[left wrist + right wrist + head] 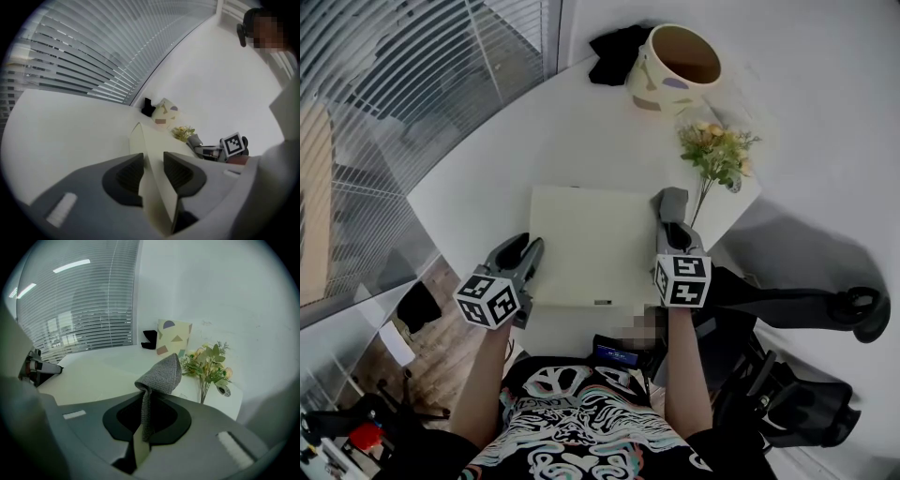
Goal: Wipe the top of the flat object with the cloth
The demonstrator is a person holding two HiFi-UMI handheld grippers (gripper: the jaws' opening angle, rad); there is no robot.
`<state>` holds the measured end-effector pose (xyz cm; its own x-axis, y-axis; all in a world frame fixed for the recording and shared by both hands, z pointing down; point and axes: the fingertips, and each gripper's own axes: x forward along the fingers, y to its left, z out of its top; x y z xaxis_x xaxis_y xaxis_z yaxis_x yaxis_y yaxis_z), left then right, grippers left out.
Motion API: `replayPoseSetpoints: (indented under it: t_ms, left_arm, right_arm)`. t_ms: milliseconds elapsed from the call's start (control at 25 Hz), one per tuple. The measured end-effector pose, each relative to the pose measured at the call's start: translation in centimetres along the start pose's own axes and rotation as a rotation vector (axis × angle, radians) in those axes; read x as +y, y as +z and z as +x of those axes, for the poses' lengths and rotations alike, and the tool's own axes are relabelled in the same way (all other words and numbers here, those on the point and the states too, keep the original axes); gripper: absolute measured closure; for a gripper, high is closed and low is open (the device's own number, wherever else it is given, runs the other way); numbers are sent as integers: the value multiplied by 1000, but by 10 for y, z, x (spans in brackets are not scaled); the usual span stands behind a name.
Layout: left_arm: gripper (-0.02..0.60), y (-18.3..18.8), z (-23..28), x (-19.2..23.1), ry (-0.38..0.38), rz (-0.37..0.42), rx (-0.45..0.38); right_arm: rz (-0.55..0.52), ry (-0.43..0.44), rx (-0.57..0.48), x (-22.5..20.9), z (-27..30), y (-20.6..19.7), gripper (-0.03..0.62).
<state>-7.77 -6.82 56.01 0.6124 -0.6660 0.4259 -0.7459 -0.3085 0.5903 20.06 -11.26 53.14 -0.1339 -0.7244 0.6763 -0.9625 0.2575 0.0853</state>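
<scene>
A cream flat object point(586, 244) lies on the white table point(525, 141) in front of me. My left gripper point(528, 251) is shut on its left edge; in the left gripper view the flat object point(151, 150) runs edge-on between the two pads of the left gripper point(153, 172). My right gripper point(673, 225) sits at the object's right edge, shut on a grey cloth point(670, 202). In the right gripper view the cloth point(161, 373) stands up in a fold from the right gripper point(146, 420), over the cream surface point(89, 376).
A cream pot with coloured shapes point(675, 66) and a black item point(614, 52) stand at the table's far end. A bunch of artificial flowers point(717, 150) lies right of the flat object. Window blinds point(394, 84) run along the left; a dark office chair point(806, 309) is at the right.
</scene>
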Motion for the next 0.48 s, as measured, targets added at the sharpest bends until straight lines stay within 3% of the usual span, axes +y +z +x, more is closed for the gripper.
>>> replayPoseSetpoints:
  t_ms: [480]
  left_arm:
    - [394, -1, 0, 0, -3, 9, -6]
  right_arm:
    - [-1, 17, 14, 5, 5, 4, 580]
